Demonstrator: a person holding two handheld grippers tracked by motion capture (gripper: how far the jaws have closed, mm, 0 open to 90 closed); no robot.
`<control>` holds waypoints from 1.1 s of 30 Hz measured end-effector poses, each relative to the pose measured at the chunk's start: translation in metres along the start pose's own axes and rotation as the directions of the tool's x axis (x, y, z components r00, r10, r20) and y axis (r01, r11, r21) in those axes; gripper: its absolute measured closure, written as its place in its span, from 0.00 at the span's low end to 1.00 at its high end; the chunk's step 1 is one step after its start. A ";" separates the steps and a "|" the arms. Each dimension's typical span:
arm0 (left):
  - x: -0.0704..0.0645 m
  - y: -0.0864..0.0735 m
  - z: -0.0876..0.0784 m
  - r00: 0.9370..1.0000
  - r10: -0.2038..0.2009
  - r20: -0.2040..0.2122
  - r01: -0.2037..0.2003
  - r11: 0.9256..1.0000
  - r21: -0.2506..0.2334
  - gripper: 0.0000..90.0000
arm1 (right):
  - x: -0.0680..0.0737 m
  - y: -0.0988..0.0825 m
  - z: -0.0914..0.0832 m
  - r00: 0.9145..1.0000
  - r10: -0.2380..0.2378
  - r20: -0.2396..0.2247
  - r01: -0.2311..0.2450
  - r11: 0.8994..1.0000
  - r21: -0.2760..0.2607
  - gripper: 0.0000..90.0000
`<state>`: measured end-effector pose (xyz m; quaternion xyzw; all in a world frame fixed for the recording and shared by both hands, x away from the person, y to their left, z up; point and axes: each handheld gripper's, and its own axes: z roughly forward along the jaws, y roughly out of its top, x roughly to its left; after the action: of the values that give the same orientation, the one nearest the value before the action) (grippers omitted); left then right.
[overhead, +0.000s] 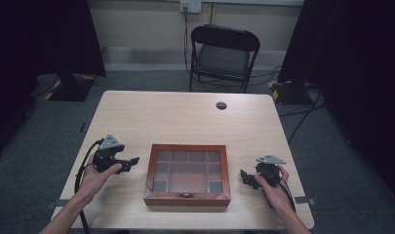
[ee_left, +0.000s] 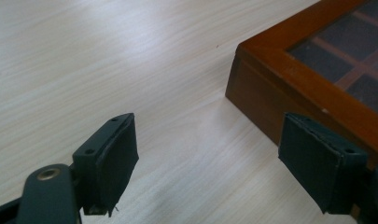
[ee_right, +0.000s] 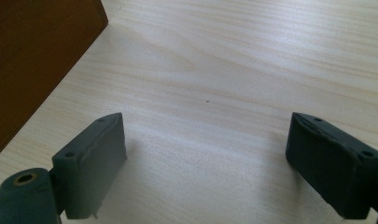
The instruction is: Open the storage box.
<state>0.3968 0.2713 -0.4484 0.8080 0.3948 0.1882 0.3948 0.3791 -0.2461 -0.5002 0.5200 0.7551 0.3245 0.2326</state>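
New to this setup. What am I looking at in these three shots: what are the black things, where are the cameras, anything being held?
No robot here: a person stands at a wooden table and holds a hand-held two-jaw claw in each hand. The high view is a fixed camera above the person's side, looking forward and down; forearms enter from the bottom. There the left claw is at the left and the right claw at the right.

The other two pictures come from cameras riding on the claws, looking along their black jaws. Both claws, left and right, stand open with bare table between the jaws, so nothing is held.

On the table lies a shut wooden box with a glass lid showing compartments and a small latch at the front. It sits between the claws; neither touches it. Behind the table stands a black folding chair.
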 end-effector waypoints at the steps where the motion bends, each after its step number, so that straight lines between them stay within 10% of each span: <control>1: -0.002 0.001 -0.001 1.000 0.005 0.007 -0.005 1.000 -0.001 0.21 | 0.000 0.000 0.000 1.000 0.001 -0.001 -0.001 1.000 0.000 0.13; 14: -0.032 0.021 -0.008 0.991 0.030 0.127 -0.030 1.000 0.000 0.29 | 0.000 0.000 0.000 1.000 -0.001 -0.001 0.001 1.000 0.000 0.13; 25: -0.063 0.040 -0.003 0.954 0.044 0.296 -0.039 0.999 -0.024 0.36 | 0.000 0.000 0.000 1.000 -0.002 -0.003 0.002 1.000 0.001 0.13; 31: -0.076 0.045 0.002 0.940 0.034 0.338 -0.030 0.999 -0.018 0.35 | 0.000 0.000 0.000 1.000 -0.002 -0.003 0.002 1.000 0.000 0.13; 33: -0.078 0.046 0.003 0.944 0.053 0.325 -0.051 0.999 -0.015 0.38 | 0.000 0.000 0.000 1.000 -0.003 -0.004 0.003 1.000 0.001 0.13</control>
<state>0.3728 0.1913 -0.4138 0.8367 0.3024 0.0641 0.4520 0.3793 -0.2463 -0.5002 0.5185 0.7563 0.3249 0.2315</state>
